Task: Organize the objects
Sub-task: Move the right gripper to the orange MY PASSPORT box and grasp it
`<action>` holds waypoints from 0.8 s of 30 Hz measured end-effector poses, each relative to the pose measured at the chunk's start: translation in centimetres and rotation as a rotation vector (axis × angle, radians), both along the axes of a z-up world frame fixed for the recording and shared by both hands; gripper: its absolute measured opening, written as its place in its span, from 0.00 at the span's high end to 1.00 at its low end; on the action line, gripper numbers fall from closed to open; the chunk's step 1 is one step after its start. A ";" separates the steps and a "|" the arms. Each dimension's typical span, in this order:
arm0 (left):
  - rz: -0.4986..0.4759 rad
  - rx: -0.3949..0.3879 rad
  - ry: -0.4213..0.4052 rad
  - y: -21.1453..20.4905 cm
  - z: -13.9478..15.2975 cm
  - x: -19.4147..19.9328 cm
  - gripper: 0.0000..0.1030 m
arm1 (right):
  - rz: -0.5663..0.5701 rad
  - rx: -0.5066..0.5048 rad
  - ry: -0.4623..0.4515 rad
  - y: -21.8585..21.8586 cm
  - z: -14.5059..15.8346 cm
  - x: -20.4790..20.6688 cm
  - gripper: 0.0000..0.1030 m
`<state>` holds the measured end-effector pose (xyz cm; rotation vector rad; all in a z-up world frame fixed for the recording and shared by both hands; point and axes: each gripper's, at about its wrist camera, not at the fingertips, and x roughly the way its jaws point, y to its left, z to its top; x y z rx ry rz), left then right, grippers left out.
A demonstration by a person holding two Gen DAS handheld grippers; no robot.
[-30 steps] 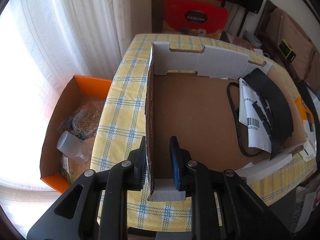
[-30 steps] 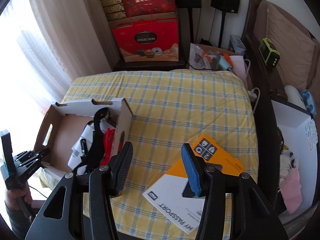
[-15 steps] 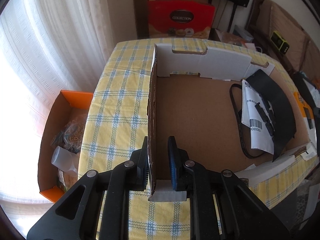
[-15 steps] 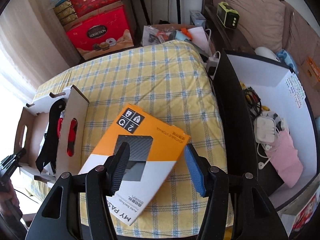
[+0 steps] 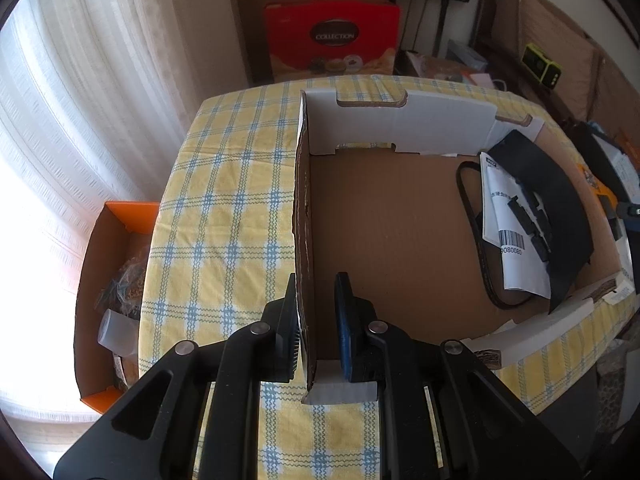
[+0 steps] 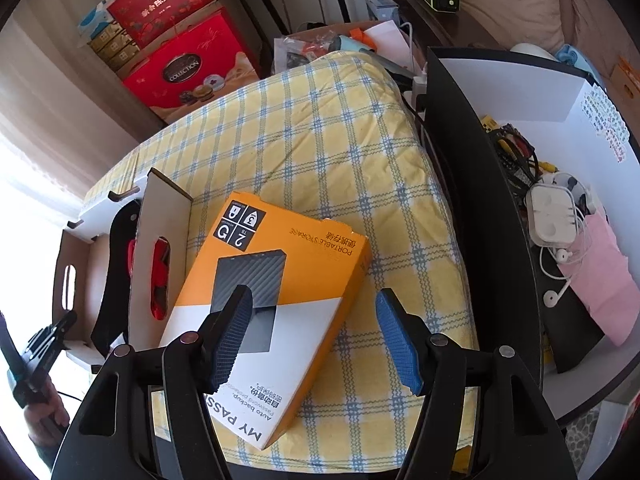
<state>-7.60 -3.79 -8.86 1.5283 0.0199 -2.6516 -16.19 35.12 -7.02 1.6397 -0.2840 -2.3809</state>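
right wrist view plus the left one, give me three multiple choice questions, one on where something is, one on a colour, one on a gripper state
1. Where does the orange hard drive box lie?
A. inside the cardboard tray
B. on the checked tablecloth beside the cardboard tray
C. on the floor

2. What colour are the pads on the right gripper?
A. blue
B. red
C. green

3. What is the left gripper doing?
A. hanging over the tablecloth
B. straddling the tray's side wall
C. holding the black strap

Answers:
1 B: the box rests on the tablecloth just right of the cardboard tray.
2 A: both pads show blue ribbed faces.
3 B: one finger sits on each side of the tray wall; a gap shows at the inner pad.
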 end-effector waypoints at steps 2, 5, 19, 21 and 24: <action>-0.014 -0.001 0.000 0.4 -0.1 0.0 0.86 | -0.001 -0.042 -0.013 0.4 -0.3 -0.2 0.36; -0.031 0.003 0.001 1.0 -0.1 0.0 0.86 | -0.007 -0.038 -0.026 0.5 -0.6 -0.3 0.36; -0.029 0.025 0.004 1.0 -0.1 0.5 0.86 | 0.054 -0.112 -0.026 -2.4 1.1 -0.2 0.33; -0.025 0.028 0.005 0.8 -0.1 0.6 0.85 | 0.067 -0.079 -0.010 -3.4 1.6 -0.1 0.31; -0.016 0.028 0.006 0.4 -0.1 0.9 0.85 | 0.076 -0.045 0.007 -4.4 2.0 0.3 0.30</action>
